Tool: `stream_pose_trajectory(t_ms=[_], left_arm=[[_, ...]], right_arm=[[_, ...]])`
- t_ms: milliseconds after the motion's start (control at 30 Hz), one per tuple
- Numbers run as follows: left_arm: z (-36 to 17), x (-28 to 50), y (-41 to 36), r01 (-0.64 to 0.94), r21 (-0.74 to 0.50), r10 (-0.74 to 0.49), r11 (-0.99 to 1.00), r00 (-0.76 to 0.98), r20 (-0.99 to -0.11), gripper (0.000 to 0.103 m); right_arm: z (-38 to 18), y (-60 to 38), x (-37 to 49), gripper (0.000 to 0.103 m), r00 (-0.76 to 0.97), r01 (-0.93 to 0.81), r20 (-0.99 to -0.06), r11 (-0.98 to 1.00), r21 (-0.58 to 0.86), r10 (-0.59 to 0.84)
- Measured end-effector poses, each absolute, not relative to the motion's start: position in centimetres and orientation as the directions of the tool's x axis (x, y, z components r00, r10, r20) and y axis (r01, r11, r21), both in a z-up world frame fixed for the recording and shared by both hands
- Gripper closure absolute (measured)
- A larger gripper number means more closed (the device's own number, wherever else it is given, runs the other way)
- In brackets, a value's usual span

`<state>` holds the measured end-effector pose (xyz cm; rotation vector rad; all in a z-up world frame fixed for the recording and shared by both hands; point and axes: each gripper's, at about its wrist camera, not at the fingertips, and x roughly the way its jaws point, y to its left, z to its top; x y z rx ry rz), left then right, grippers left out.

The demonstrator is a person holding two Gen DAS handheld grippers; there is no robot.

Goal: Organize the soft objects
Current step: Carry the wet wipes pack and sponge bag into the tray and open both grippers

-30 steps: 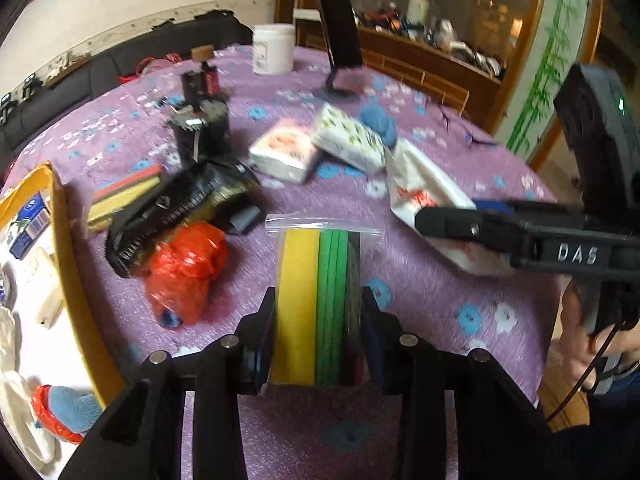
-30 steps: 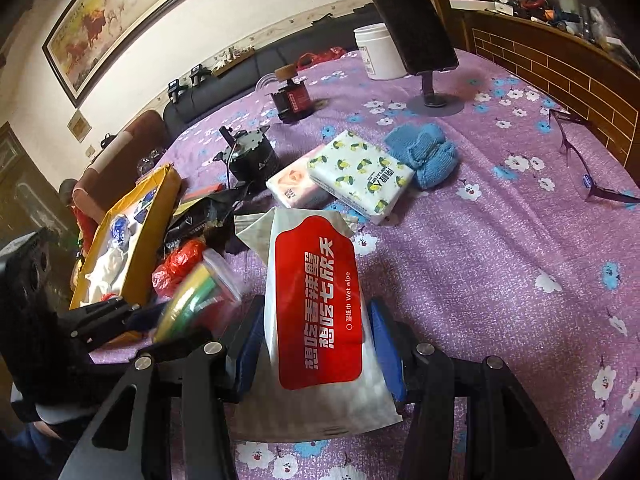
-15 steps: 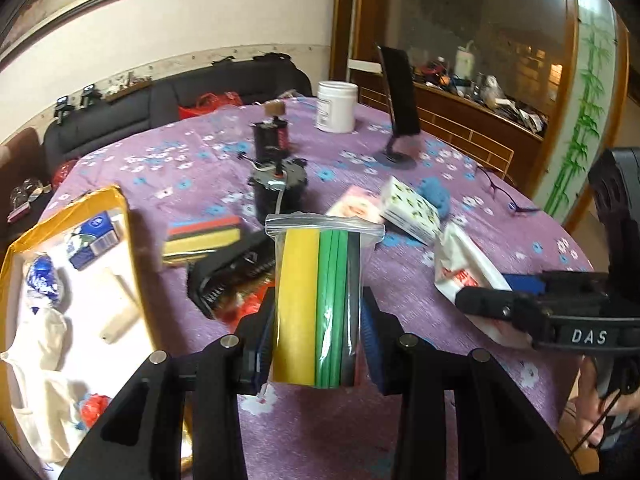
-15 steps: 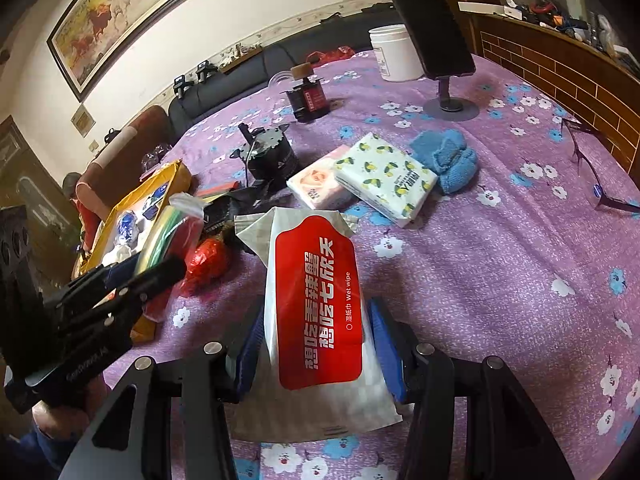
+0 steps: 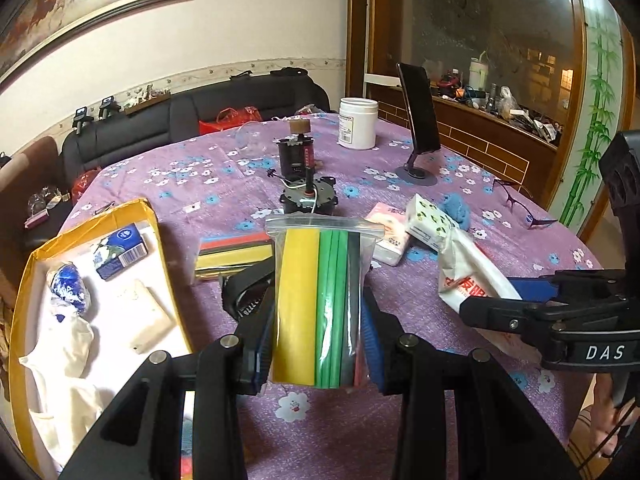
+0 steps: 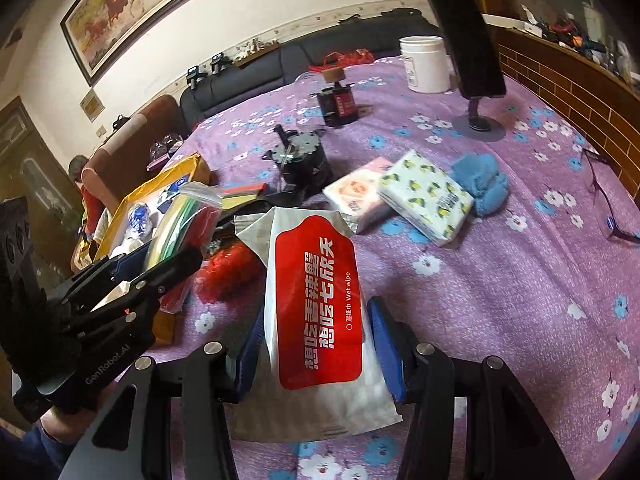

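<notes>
My left gripper [image 5: 318, 344] is shut on a clear zip bag of yellow, green and black foam sheets [image 5: 316, 304] and holds it above the table, right of the yellow box [image 5: 24, 280]. That box holds a blue tissue pack, a blue-white ball, a cream block and white cloth. My right gripper [image 6: 316, 344] is shut on a wet wipe pack [image 6: 316, 304], white with a red label, lifted over the table. The pack also shows in the left wrist view [image 5: 476, 280]. A pink tissue pack [image 6: 352, 194], a lemon-print tissue pack [image 6: 426, 200] and a blue knitted piece [image 6: 482, 178] lie beyond.
On the purple flowered tablecloth [image 6: 520, 280] stand a black motor part [image 6: 300, 156], a dark bottle [image 6: 338, 100], a white jar [image 6: 424, 64] and a phone on a stand [image 6: 476, 60]. Glasses [image 6: 608, 208] lie at the right. A red bag [image 6: 228, 272] and a coloured sponge stack [image 5: 236, 250] lie near the box.
My left gripper has risen and swung left with the foam bag, bringing the yellow box into fuller view. My right gripper has lifted slightly, still holding the wet wipe pack.
</notes>
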<state>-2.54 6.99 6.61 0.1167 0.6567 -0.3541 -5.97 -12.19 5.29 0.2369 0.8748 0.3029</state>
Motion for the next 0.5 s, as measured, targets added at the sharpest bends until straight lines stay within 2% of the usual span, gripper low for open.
stream_pose_trajectory(t_ms=[367, 500], left_arm=[[8.1, -2.7, 11.4, 0.326, -0.072, -0.3, 0.943, 0.734, -0.609, 0.066], [8.9, -2.5, 14.4, 0.274, -0.089, -0.271, 0.958, 0.755, -0.598, 0.066]], right_arm=[[6.9, -7.2, -4.5, 0.048, 0.579, -0.256, -0.711, 0.917, 0.305, 0.398], [7.2, -4.9, -4.0, 0.048, 0.566, -0.299, -0.71, 0.907, 0.296, 0.419]])
